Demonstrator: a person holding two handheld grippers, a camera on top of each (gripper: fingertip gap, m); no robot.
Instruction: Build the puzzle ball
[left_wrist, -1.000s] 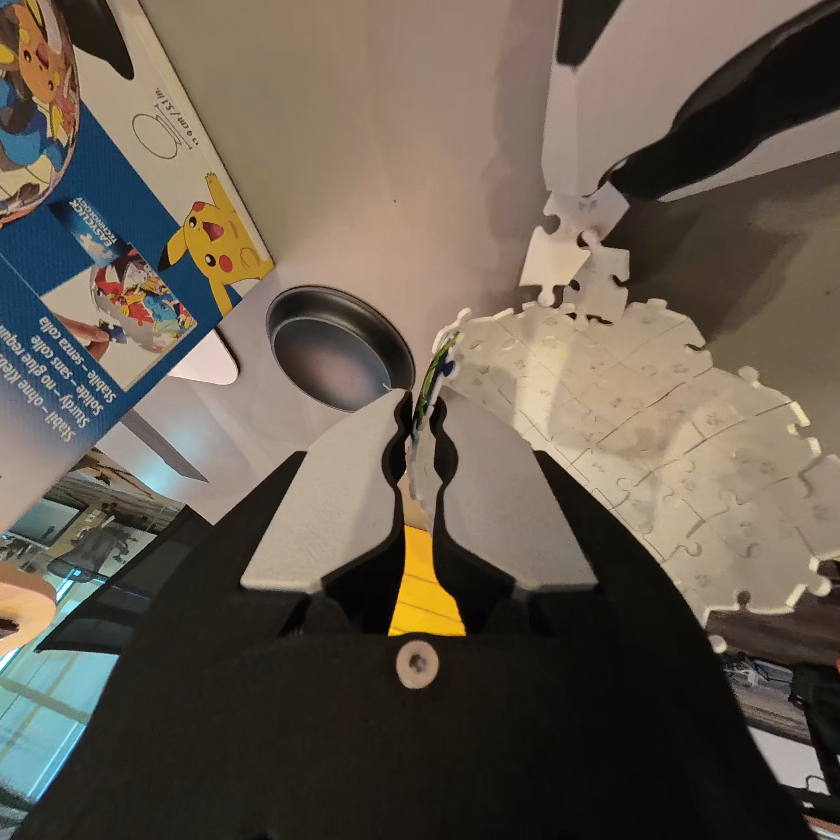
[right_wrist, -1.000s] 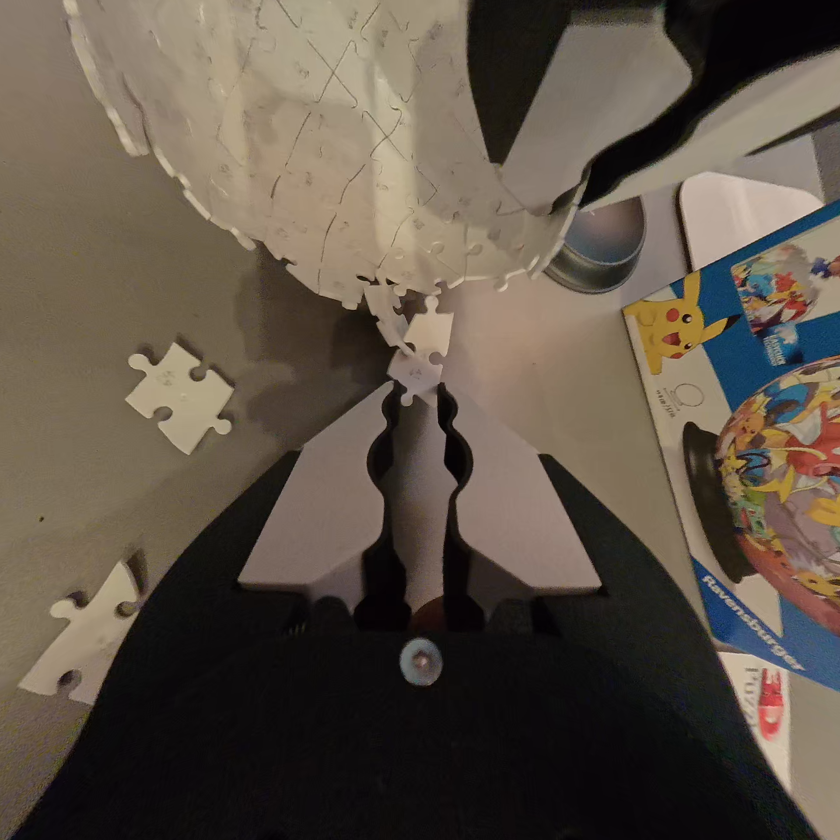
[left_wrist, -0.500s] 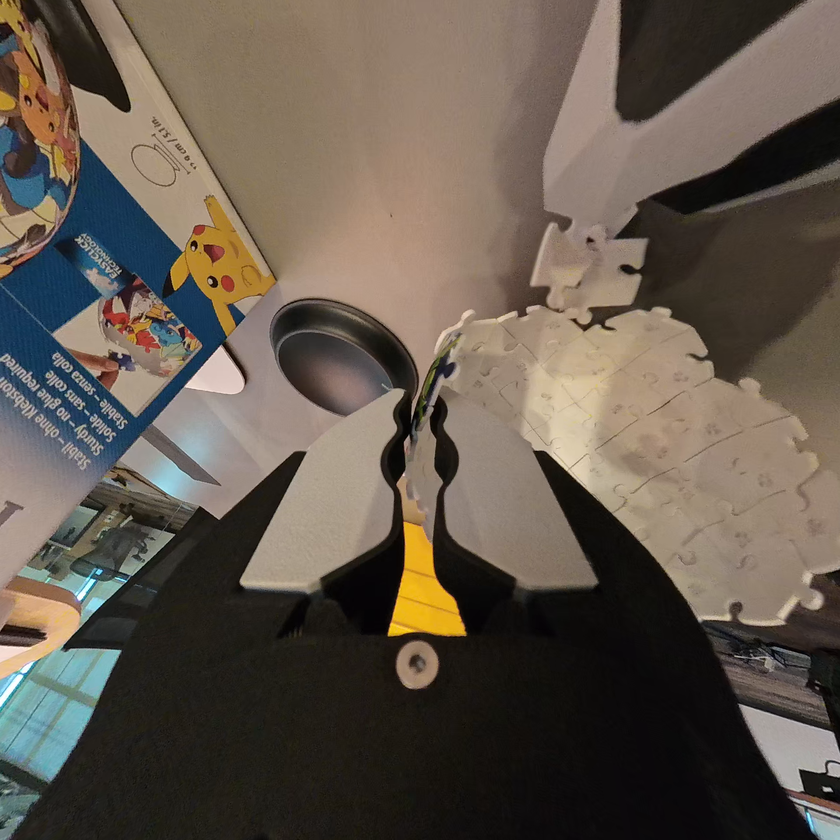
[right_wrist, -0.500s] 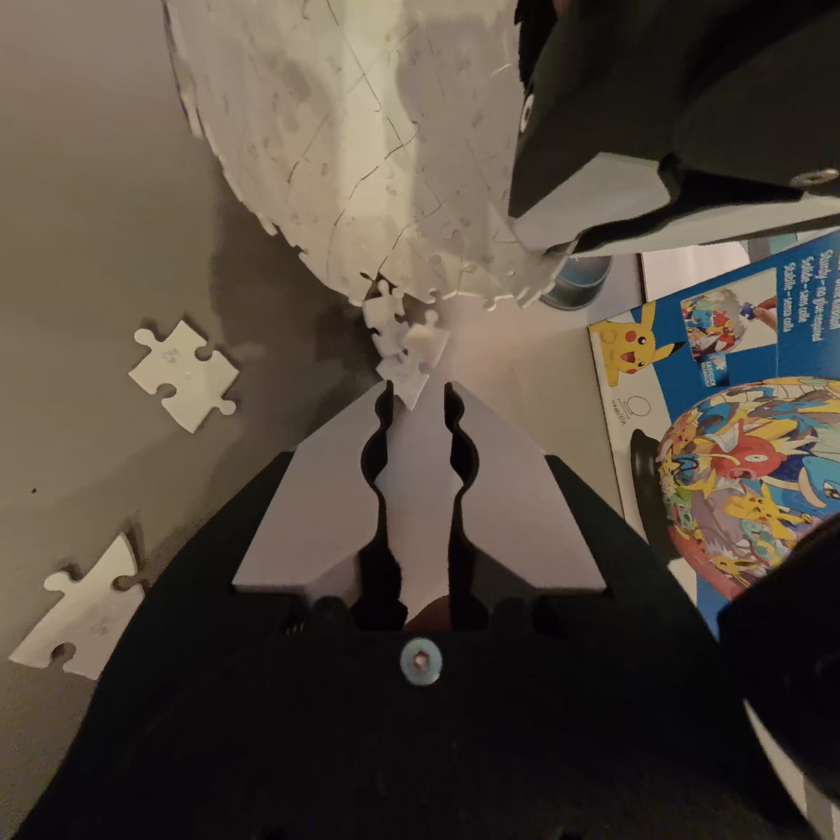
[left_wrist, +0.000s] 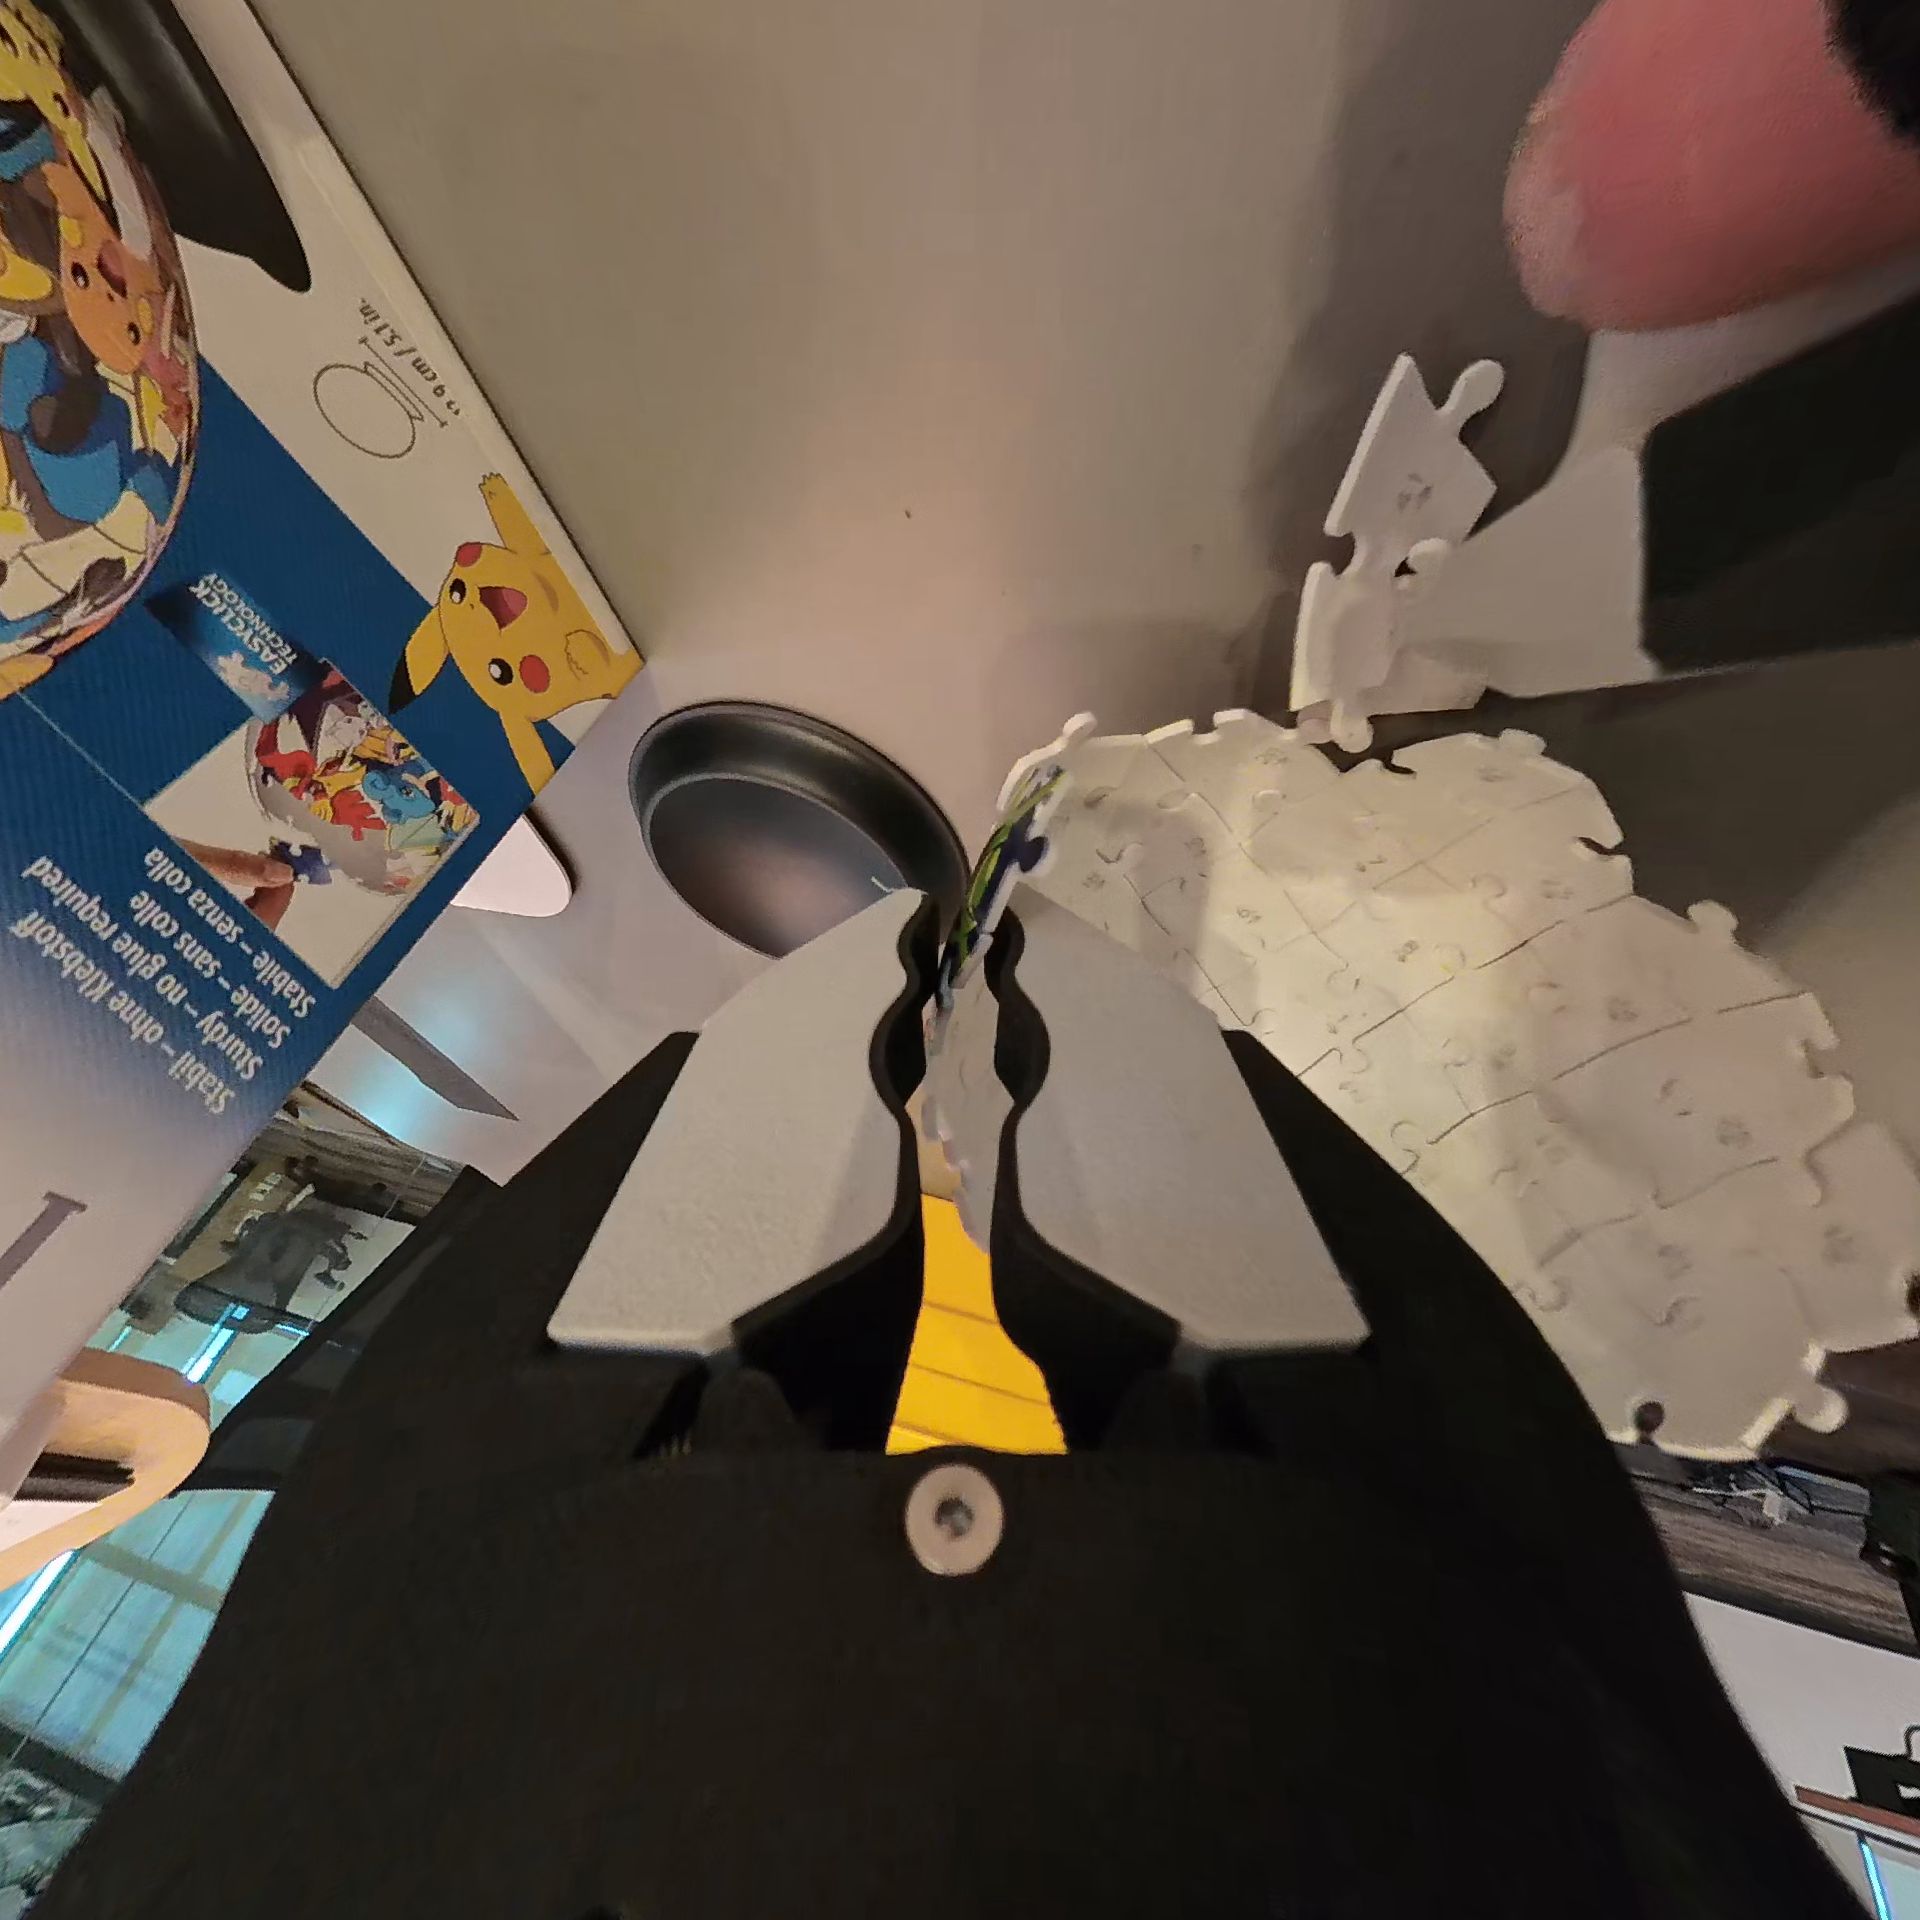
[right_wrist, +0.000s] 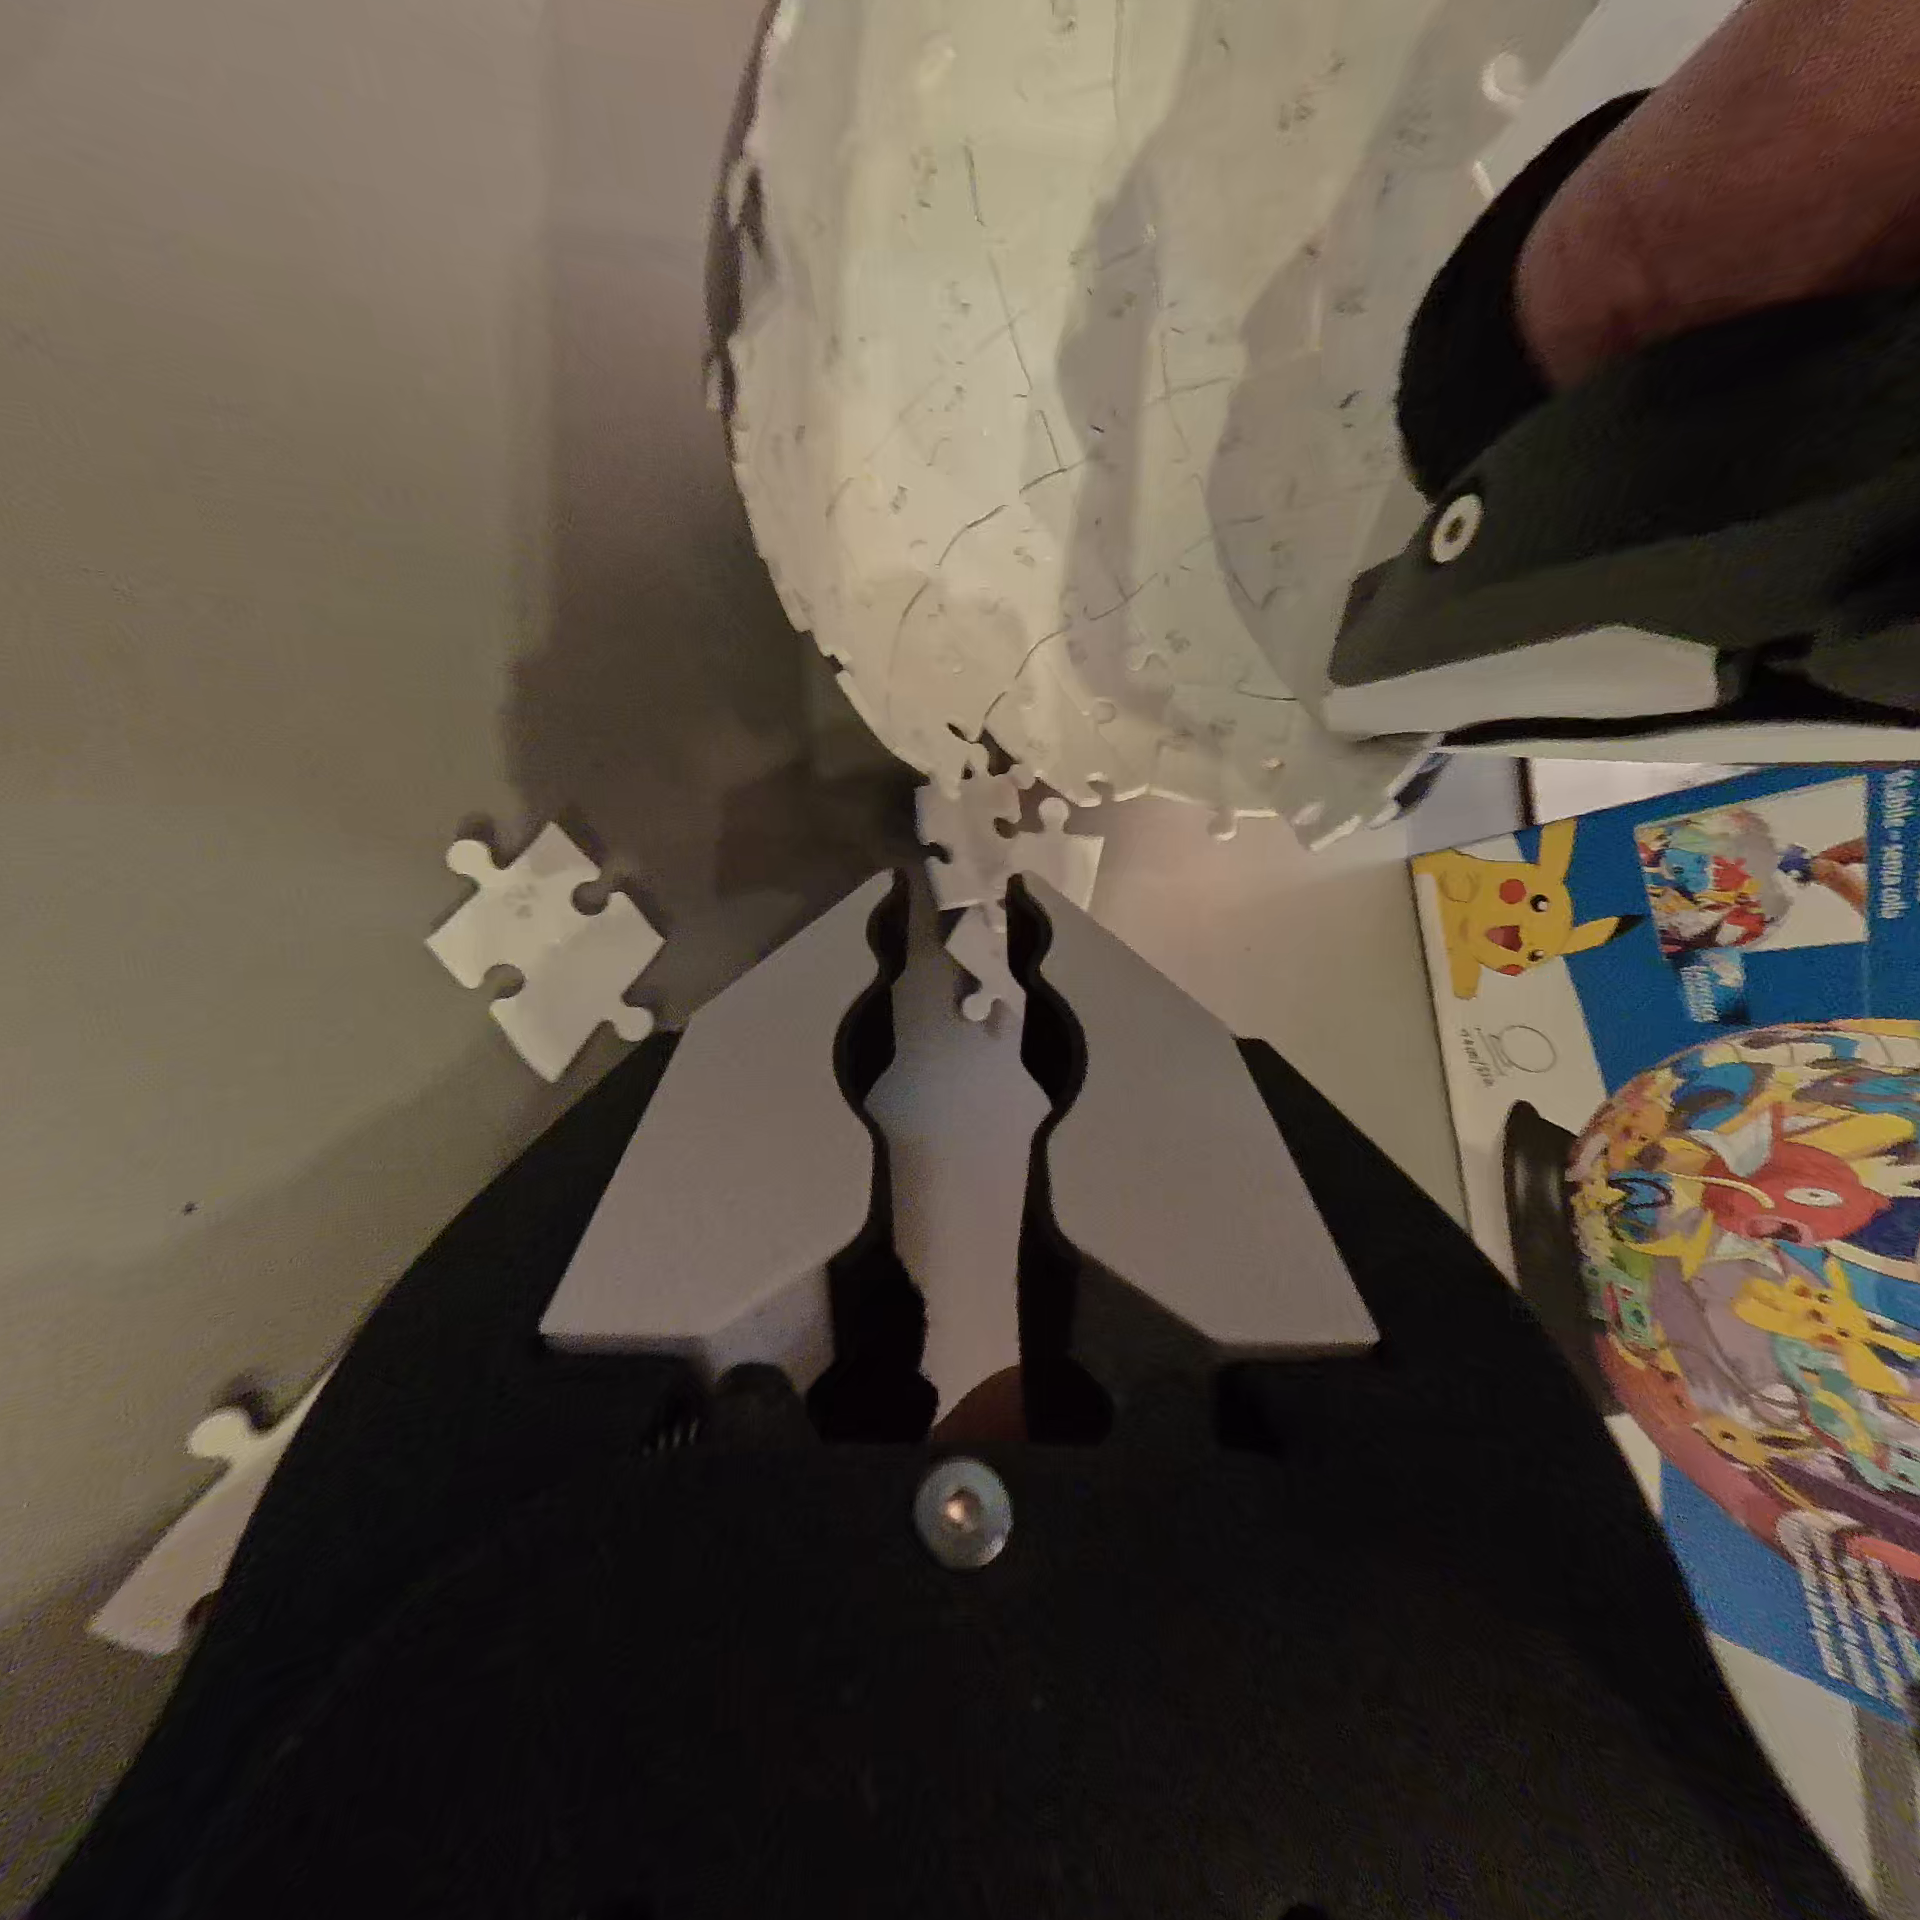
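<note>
The left tool (left_wrist: 961, 914) is closed on the shell (left_wrist: 1455, 987) edge; the right tool (right_wrist: 956, 894) grips a piece (right_wrist: 971, 847) touching its rim.

Looks like an office or lab space – I'm working on a plain grey tabletop (right_wrist: 260, 520); past its edge I see desks and office chairs (left_wrist: 281, 1236) by big windows (left_wrist: 62, 1631); puzzle box (left_wrist: 156, 727) lying on the table.

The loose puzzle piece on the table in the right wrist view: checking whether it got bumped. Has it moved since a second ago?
Cannot tell. The loose puzzle piece shifted in frame, but so did the puzzle box; the camera itself moved.
</note>
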